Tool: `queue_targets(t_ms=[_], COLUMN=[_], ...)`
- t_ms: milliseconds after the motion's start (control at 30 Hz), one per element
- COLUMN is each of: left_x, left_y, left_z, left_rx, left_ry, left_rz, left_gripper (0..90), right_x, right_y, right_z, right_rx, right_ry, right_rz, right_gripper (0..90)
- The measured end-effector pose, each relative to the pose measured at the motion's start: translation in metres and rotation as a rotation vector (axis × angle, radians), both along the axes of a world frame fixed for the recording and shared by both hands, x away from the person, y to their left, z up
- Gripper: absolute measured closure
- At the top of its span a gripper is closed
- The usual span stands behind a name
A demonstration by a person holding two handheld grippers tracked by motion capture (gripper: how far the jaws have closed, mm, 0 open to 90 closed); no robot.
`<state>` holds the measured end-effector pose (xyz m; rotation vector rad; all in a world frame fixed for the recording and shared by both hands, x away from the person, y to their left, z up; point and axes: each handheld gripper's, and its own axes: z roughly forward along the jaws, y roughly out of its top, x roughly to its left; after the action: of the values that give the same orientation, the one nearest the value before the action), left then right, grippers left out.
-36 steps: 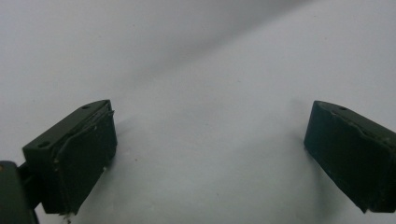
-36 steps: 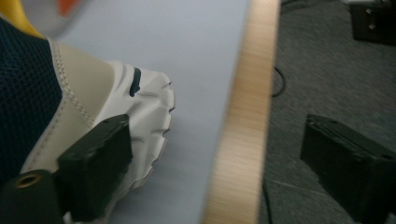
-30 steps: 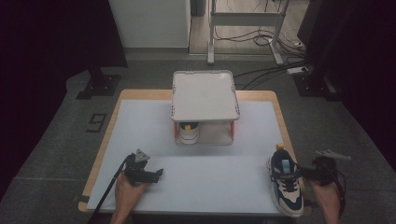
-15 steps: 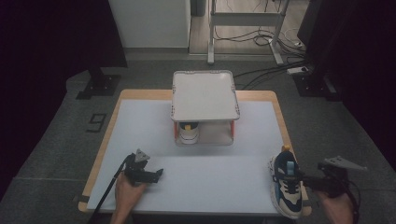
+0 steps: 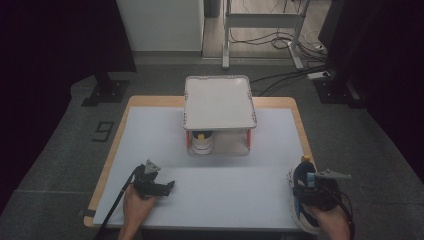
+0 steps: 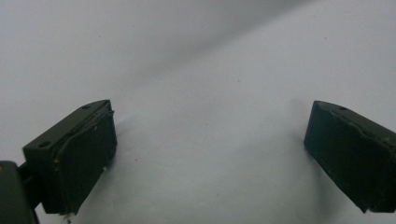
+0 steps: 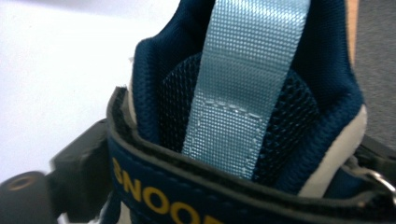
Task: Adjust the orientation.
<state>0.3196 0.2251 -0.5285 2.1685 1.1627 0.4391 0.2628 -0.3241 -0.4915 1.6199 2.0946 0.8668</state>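
From the high view, the sneaker [image 5: 303, 200] sits at the table's near right corner, well off from the white shelf stand [image 5: 218, 104], with the right gripper [image 5: 316, 192] right on top of it. The left gripper [image 5: 159, 186] rests on the white mat [image 5: 225, 185], jaws apart and empty.

Left gripper view: bare mat between the wide-spread jaws.

Right gripper view: the sneaker's heel [image 7: 243, 116] sits between the jaws, which have just been closing; can't tell if they're pressing it.

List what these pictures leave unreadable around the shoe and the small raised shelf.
- Shoe, high view: the right hand covers its heel; the bottom edge crops it.
- Right gripper, right gripper view: the shoe hides the pads, so grip is unclear.
- Small white pot, high view: the shelf hides its top.
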Motion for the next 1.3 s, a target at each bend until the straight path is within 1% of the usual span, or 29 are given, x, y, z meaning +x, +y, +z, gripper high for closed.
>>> queue_targets(t_ms=[100,167,200,300,367,400,433,533,600,667,700,733,767,833,867,1000,1100,1167,1200,1267,1300], left_x=[0.000,0.000,0.000,0.000,0.000,0.000,0.000,0.000,0.000,0.000,0.000,0.000,0.000,0.000,0.000,0.000,0.000,0.000,0.000,0.000,-0.001], left_y=[0.000,0.000,0.000,0.000,0.000,0.000,0.000,0.000,0.000,0.000,0.000,0.000,0.000,0.000,0.000,0.000,0.000,0.000,0.000,0.000,0.000], left_z=[0.000,0.000,0.000,0.000,0.000,0.000,0.000,0.000,0.000,0.000,0.000,0.000,0.000,0.000,0.000,0.000,0.000,0.000,0.000,0.000,0.000], left_rx=[0.000,0.000,0.000,0.000,0.000,0.000,0.000,0.001,0.000,0.001,0.001,0.001,0.001,0.001,0.001,0.001,0.001,0.001,0.001,0.002,0.002], left_ry=[0.000,0.000,0.000,0.000,0.000,0.000,0.000,-0.001,-0.002,-0.002,-0.002,-0.003,-0.003,-0.003,-0.003,-0.005,-0.005,-0.005,-0.004,-0.006,-0.006], left_rz=[0.000,0.000,0.000,0.000,0.000,0.000,-0.001,-0.001,-0.001,-0.001,-0.001,-0.001,-0.001,-0.002,-0.001,-0.001,0.000,0.000,-0.001,-0.001,-0.001], left_gripper=[2.3,2.2,2.2,2.2,2.2,2.2,2.3,2.4,2.4,2.4,2.4,2.5,2.5,2.5,2.5,2.5,2.5,2.5,2.5,2.6,2.6], right_x=[0.000,0.002,0.004,0.016,0.023,0.029,0.033,0.042,0.047,0.049,0.050,0.049,0.049,0.043,0.040,0.017,-0.002,-0.013,-0.016,-0.022,-0.023], right_y=[0.001,0.007,0.013,0.039,0.056,0.074,0.083,0.114,0.133,0.146,0.149,0.152,0.152,0.149,0.147,0.134,0.125,0.119,0.117,0.114,0.111], right_z=[0.003,0.006,0.009,0.016,0.019,0.020,0.020,0.017,0.012,0.006,0.003,0.000,0.000,0.001,0.003,0.006,0.002,-0.004,-0.006,-0.013,-0.018], right_rx=[0.002,-0.001,0.002,0.009,0.010,0.013,0.015,0.015,0.015,0.009,0.008,0.004,0.018,0.031,0.024,0.018,0.013,0.016,0.014,-0.009,-0.023], right_ry=[-0.017,-0.030,-0.034,-0.063,-0.066,-0.072,-0.074,-0.075,-0.072,-0.064,-0.059,-0.068,-0.068,-0.086,-0.089,-0.085,-0.074,-0.066,-0.064,-0.047,-0.029], right_rz=[0.007,0.033,0.057,0.137,0.183,0.229,0.253,0.332,0.373,0.399,0.402,0.394,0.376,0.340,0.321,0.313,0.302,0.295,0.295,0.294,0.294], right_gripper=[17.7,18.6,18.6,18.7,18.7,18.7,18.7,18.6,18.5,17.7,16.2,13.7,11.8,3.9,1.1,0.0,0.0,0.0,0.0,0.9,1.2])
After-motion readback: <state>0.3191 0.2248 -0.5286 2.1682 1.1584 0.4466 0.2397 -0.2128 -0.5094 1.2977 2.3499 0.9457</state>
